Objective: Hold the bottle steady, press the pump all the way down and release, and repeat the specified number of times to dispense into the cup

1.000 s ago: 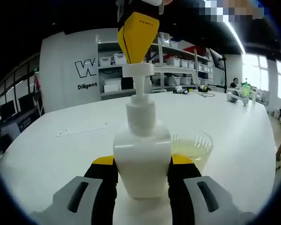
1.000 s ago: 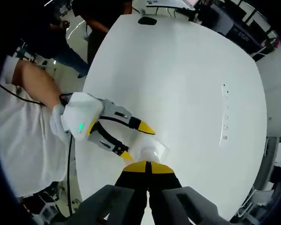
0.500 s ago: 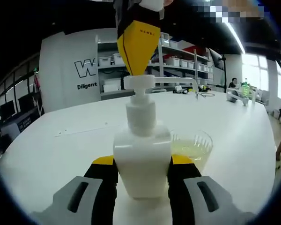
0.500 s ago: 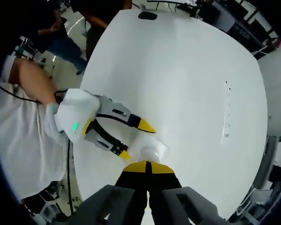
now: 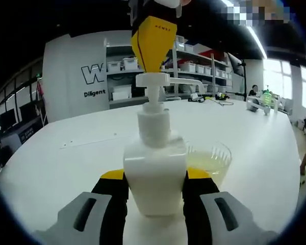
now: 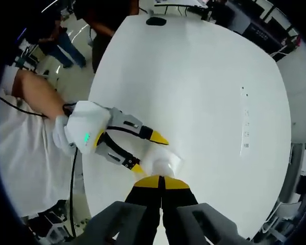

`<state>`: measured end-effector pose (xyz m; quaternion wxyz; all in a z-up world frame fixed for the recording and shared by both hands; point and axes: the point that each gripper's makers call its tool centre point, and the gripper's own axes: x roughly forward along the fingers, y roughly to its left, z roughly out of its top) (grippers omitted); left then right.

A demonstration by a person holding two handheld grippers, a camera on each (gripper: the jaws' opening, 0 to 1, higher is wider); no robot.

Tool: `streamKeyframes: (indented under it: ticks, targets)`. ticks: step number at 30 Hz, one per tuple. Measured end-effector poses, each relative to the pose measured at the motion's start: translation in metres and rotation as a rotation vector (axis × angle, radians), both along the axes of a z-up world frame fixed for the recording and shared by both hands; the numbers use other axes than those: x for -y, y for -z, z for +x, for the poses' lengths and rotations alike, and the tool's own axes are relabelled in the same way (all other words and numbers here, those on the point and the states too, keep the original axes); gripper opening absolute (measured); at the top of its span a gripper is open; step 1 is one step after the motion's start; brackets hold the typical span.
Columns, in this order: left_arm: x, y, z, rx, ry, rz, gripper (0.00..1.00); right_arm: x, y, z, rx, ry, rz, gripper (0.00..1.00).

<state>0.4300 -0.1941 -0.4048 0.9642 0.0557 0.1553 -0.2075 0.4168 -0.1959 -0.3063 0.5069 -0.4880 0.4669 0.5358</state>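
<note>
A white pump bottle (image 5: 155, 173) stands upright on the white table (image 5: 66, 163), with my left gripper (image 5: 155, 177) shut on its body from both sides. My right gripper (image 5: 152, 48) comes down from above, its yellow jaws together, the tip resting on the pump head (image 5: 152, 79), which sits high. The spout points right, over a clear cup (image 5: 210, 159) holding pale yellow liquid just right of the bottle. In the right gripper view my shut right gripper (image 6: 161, 180) looks straight down on the bottle top (image 6: 162, 164), with the left gripper (image 6: 152, 155) clamped on it from the left.
Shelves with white bins (image 5: 188, 66) line the far wall, and small items (image 5: 260, 102) lie at the table's far right. A person's arm (image 6: 35, 97) holds the left gripper. A dark object (image 6: 156, 21) lies at the table's far end.
Half a second ago the pump head was pushed down under the right gripper's tip; it has risen back up with the tip. The bottle and left gripper have stayed put.
</note>
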Motion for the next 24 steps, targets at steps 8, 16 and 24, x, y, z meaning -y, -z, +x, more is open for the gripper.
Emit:
streamKeyframes:
  ticks: [8, 16, 24]
  targets:
    - [0.000, 0.001, -0.001, -0.002, 0.000, -0.002, 0.40, -0.004, -0.004, 0.001, 0.006, -0.006, 0.028, 0.00]
    - [0.000, 0.001, -0.001, -0.002, 0.001, -0.002, 0.40, -0.001, -0.001, 0.011, 0.016, -0.006, 0.021, 0.00]
    - [0.001, 0.002, -0.001, -0.003, 0.002, 0.000, 0.40, -0.002, 0.000, 0.018, 0.031, -0.026, -0.009, 0.00]
